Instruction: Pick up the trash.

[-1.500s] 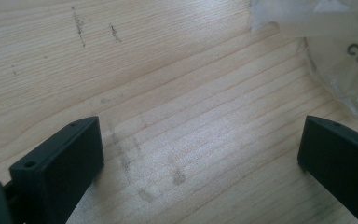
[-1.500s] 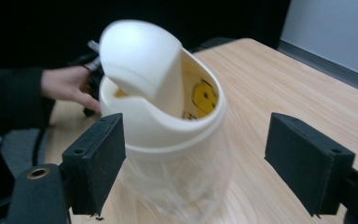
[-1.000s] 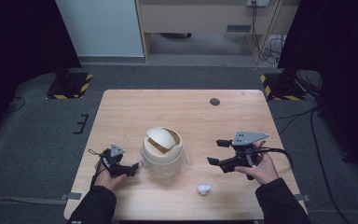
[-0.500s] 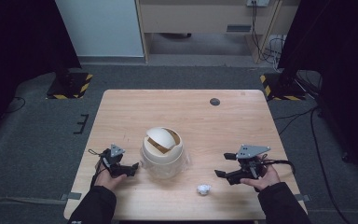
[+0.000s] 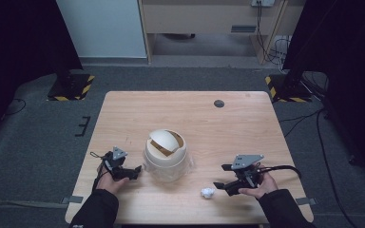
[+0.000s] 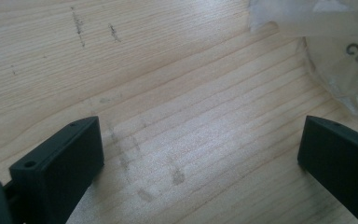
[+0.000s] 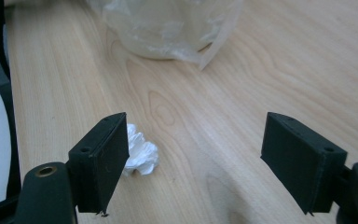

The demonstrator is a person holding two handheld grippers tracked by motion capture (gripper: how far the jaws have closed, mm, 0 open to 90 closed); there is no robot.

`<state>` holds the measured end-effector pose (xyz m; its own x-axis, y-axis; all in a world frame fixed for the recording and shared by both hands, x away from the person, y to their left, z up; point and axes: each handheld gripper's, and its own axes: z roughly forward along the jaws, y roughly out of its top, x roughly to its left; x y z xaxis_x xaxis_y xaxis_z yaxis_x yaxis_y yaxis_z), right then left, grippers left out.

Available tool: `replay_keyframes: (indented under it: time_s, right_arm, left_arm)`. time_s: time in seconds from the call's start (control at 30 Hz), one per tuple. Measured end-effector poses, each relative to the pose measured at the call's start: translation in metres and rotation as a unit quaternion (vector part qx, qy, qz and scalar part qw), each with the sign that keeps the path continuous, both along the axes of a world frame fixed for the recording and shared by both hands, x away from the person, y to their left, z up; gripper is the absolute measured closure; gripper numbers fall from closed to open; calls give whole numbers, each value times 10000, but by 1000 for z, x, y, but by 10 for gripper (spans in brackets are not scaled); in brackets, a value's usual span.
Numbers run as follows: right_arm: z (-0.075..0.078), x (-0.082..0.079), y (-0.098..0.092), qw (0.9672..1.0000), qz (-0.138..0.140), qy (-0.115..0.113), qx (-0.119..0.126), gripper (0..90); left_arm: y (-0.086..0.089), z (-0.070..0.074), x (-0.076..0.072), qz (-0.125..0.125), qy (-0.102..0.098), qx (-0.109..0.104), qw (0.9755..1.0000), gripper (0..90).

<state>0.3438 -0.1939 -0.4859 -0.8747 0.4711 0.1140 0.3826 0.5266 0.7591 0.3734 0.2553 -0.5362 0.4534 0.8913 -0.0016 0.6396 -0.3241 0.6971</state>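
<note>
A small white bin [image 5: 166,156] with a round swing lid and a clear bag inside sits near the middle of the wooden table [image 5: 247,123], and everything else here lies around it. To the right of the bin and closer to the person, a little crumpled ball of white paper [image 5: 207,192] lies on the wood, apart from the bin. The right gripper [image 5: 222,184] is low over the table just to the right of the paper ball, and its jaws are wide apart with nothing between them; they have just been closing a little. In the right gripper view the paper ball [image 7: 140,156] peeks out beside one jaw, not yet in the gap, so I think the hand is lining up to pick it up. The left gripper [image 5: 137,170] rests just to the left of the bin, jaws apart and holding nothing, maybe waiting to steady the bin or push its lid. The clear bag [image 6: 345,51] shows close by in the left gripper view
</note>
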Motion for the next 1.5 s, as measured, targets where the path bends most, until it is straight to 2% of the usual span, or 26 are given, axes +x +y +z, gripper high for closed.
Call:
replay_keyframes:
  time_s: [0.2, 0.37, 0.47, 1.23, 1.27, 1.3, 1.33, 1.47, 1.5]
  right_arm:
    - [-9, -4, 10, 9991, 255, 308, 121, 254]
    - [-16, -4, 15, 9988, 313, 380, 64, 260]
    - [-23, -4, 21, 9973, 514, 512, 86, 262]
    - [-33, -6, 27, 9948, 899, 479, 13, 393]
    - [-32, -7, 30, 9933, 1078, 291, -300, 392]
    - [-32, -7, 30, 9933, 1078, 291, -300, 392]
    - [-33, -12, 39, 9911, 1232, 363, -342, 388]
    - [-36, -12, 45, 9895, 1280, 465, -490, 387]
    - [-36, -12, 44, 9895, 1294, 409, -505, 386]
  left_arm:
    - [0, 0, 0, 1, 0, -1, 10000, 0]
    - [0, 0, 0, 1, 0, 0, 10000, 0]
    - [0, 0, 0, 1, 0, 0, 10000, 0]
    - [0, 0, 0, 2, 0, 4, 10000, 0]
    - [0, 0, 0, 2, 0, 3, 10000, 0]
    - [0, 0, 0, 2, 0, 3, 10000, 0]
    - [0, 0, 0, 3, 0, 3, 10000, 0]
    - [0, 0, 0, 3, 3, 4, 10000, 0]
    - [0, 0, 0, 2, 4, 4, 10000, 0]
